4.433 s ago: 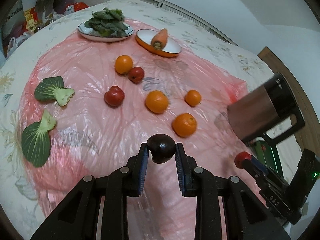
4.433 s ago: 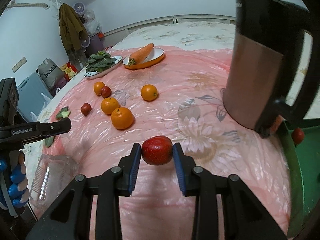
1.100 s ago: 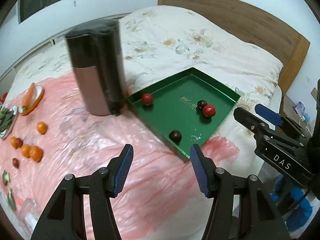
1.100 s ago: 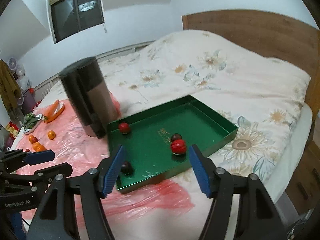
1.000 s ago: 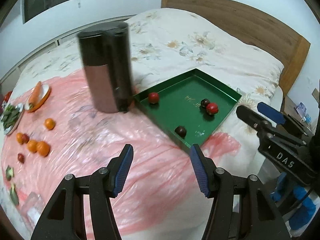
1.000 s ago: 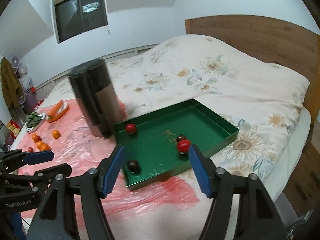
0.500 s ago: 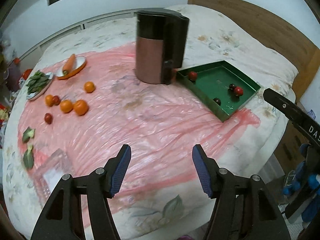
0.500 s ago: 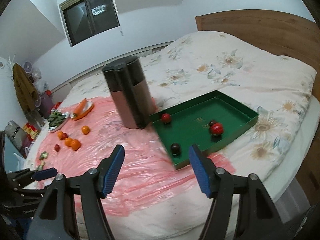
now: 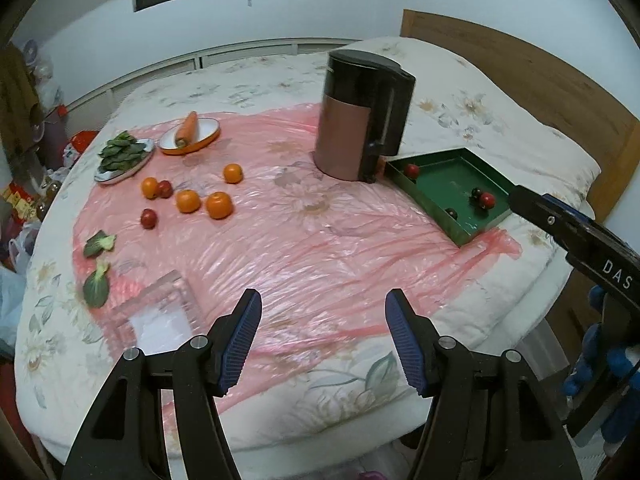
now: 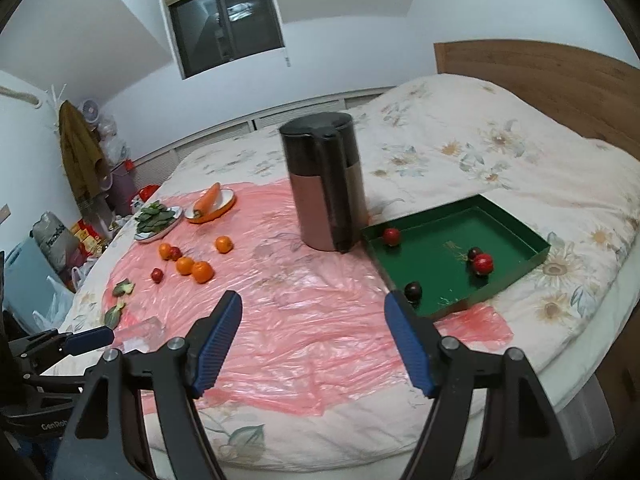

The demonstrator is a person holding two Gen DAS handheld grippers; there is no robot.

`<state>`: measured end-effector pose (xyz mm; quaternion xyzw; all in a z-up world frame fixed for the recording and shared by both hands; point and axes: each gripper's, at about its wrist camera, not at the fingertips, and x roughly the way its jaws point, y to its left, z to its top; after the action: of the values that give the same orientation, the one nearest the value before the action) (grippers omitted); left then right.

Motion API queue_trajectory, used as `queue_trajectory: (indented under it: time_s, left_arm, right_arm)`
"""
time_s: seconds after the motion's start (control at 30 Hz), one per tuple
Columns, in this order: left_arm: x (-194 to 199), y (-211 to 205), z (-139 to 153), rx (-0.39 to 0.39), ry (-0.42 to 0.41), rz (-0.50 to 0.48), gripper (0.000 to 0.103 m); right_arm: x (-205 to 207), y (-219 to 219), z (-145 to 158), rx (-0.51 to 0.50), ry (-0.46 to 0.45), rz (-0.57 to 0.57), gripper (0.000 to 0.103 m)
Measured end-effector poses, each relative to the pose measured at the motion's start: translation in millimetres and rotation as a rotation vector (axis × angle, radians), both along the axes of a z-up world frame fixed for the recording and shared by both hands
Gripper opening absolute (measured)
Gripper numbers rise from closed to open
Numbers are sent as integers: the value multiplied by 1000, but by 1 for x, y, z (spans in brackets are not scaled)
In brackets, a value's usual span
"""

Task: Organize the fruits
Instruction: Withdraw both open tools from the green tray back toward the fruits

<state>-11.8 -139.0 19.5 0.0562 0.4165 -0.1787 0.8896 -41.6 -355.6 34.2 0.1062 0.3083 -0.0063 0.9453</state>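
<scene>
A: Which step is in hand now?

B: I judge it is the way back for more fruit. Both tools are empty. The left gripper (image 9: 322, 340) has its fingers wide apart with nothing between them; they have just been opening a little more. The right gripper (image 10: 312, 338) also stands wide open and holds nothing.

A: Where is the fruit?

B: I take the kettle (image 9: 362, 114) on the bed as landmark. Just right of it lies the green tray (image 10: 516, 276), with four small red and dark fruits inside. Well to the left of the kettle, on the pink plastic sheet (image 9: 320, 240), four oranges (image 9: 219, 205) and two small red fruits (image 9: 148, 218) wait loose. Further left are a plate of greens (image 9: 122, 156) and a carrot (image 9: 189, 130) in a dish.

A: What does the next move call for?

B: Probably each gripper goes toward the loose group left of the kettle, comes down over one fruit, and closes gently, because round fruit can roll on this slippery sheet.
</scene>
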Motion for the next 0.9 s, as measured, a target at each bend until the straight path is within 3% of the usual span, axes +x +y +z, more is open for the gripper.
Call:
queue_trajectory:
  time_s: [0.3,0.9]
  left_arm:
    - [1,35,-4,-22,-29,82,58]
    - [64,160,-58,-83,76,349,58]
  right_arm:
    - [8,37,-3,-45,7,90,103]
    - [89,94,-76,-24,160,262,103]
